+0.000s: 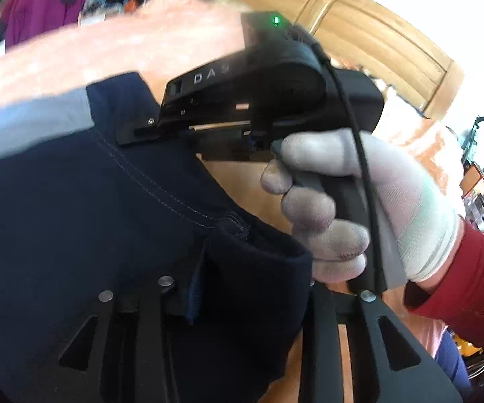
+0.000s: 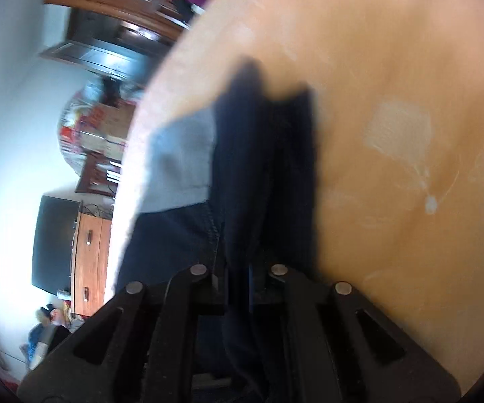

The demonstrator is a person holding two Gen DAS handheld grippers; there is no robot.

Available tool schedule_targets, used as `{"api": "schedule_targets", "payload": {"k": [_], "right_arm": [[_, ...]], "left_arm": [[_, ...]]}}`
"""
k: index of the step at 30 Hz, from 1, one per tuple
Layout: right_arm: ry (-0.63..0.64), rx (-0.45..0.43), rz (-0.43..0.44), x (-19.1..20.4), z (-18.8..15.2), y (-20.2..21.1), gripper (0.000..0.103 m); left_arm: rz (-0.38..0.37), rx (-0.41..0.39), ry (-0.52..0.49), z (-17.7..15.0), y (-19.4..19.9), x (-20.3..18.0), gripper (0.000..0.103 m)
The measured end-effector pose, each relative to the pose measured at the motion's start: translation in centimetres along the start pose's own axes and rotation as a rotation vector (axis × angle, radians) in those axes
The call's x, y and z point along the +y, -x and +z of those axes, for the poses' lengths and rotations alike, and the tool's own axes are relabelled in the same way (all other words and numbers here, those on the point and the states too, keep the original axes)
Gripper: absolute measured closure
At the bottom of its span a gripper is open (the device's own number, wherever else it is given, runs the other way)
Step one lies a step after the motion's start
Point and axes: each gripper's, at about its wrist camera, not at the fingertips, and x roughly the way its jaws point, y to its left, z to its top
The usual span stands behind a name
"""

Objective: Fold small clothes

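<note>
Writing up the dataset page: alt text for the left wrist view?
Left hand-held gripper pinches a navy garment with a grey panel, above a wooden table. Opposite, a white-gloved hand holds the right hand-held gripper, also on the cloth.

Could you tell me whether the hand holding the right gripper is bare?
No, the hand wears a light grey glove as it grips the right gripper.

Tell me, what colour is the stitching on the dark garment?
Light, whitish-grey thread on the navy blue cloth garment; the left wrist view shows it best.
</note>
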Motion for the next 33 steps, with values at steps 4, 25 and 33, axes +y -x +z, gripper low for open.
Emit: {"api": "schedule_targets", "payload": {"k": [4,25,33], "right_arm": [[-0.044,0.040,0.076,-0.2,-0.2,1.1,0.080],[0.182,0.022,-0.039,7.3,-11.7,7.0,0.037],[0.205,0.044,-0.146,5.7,-12.4,5.7,0.046]], "left_arm": [[0.017,0.020,-0.024,0.0,-0.1,-0.1,0.060],[0.319,-0.091,0.119,-11.2,14.3,5.7,0.054],[0.388,-0.094,0.121,-10.6,11.8,7.8,0.048]]}}
